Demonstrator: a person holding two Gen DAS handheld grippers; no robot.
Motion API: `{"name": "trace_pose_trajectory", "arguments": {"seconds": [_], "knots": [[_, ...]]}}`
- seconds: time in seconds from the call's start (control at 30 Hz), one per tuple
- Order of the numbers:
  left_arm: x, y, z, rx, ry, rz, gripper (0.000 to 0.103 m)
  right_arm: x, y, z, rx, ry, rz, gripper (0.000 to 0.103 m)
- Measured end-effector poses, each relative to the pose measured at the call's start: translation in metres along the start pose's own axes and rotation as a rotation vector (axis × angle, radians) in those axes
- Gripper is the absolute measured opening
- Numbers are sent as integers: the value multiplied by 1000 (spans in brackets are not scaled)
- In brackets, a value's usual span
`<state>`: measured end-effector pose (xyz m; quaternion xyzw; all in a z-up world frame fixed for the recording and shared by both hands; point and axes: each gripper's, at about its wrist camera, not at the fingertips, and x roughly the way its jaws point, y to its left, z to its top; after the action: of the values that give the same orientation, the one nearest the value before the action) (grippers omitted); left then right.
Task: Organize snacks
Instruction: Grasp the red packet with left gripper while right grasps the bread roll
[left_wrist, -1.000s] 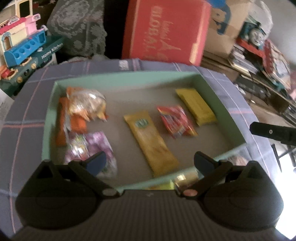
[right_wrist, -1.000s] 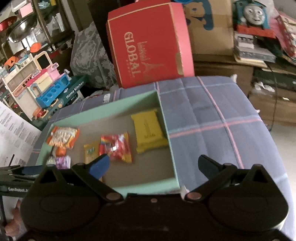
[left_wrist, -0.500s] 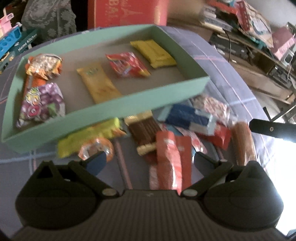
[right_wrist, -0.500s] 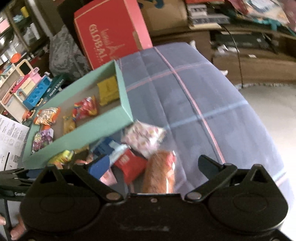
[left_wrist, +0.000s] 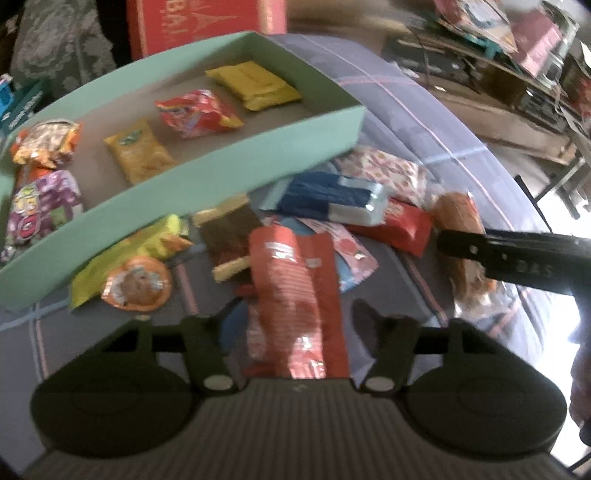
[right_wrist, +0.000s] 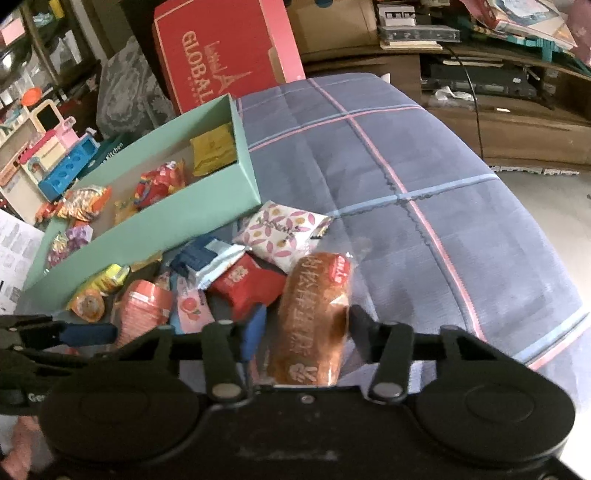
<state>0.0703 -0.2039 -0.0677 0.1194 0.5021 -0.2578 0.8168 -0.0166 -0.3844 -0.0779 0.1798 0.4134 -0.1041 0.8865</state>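
Here both tools straddle snacks: the left tool (left_wrist: 291, 317), jaws apart, around the red-orange pouch (left_wrist: 295, 280); the right tool (right_wrist: 306, 325), open, around the bread pack (right_wrist: 314, 317). At eleven o'clock waits the green box (left_wrist: 184, 184). A crooked squeeze could crush the bread.

snacks (left_wrist: 295, 280) heaped before tray (left_wrist: 207, 173), more snacks inside

Blue plaid bedspread (right_wrist: 424, 206), mint green box (right_wrist: 159, 229) on it, loose snack packets (left_wrist: 325, 206) heaped just beside.
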Motion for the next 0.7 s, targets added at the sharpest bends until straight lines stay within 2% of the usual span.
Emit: {"name": "trace_pose_trajectory", "arguments": {"seconds": [0.07, 0.13, 0.2, 0.27, 0.37, 0.4, 0.47, 0.57, 0.7], "knots": [[0, -8, -2, 54, -8, -3, 46, -1, -2, -5, 1, -10, 7, 40], [-2, -16, -3, 96, -10, -34, 44, -3, -6, -9, 16, -15, 20, 40], [-1, -21, -4, 111, -8, -50, 44, -2, -10, -13, 33, -7, 28, 40], [0, -24, -5, 120, -6, -42, 48, -3, -11, -16, 38, -17, 32, 40], [0, -27, -4, 121, -2, -29, 48, -4, -9, -14, 29, -21, 21, 40], [-2, -29, -4, 124, -6, -20, 46, -4, -8, -14, 24, -23, 18, 40], [-11, -35, -6, 155, -52, -6, 19, -4, -6, -14, 12, -29, 10, 40], [-23, -45, -7, 225, -102, -7, 18, -7, -9, -17, 38, -39, 25, 39], [-15, -49, -9, 244, -28, -66, 18, -10, -13, -19, 38, -39, 27, 39]]}}
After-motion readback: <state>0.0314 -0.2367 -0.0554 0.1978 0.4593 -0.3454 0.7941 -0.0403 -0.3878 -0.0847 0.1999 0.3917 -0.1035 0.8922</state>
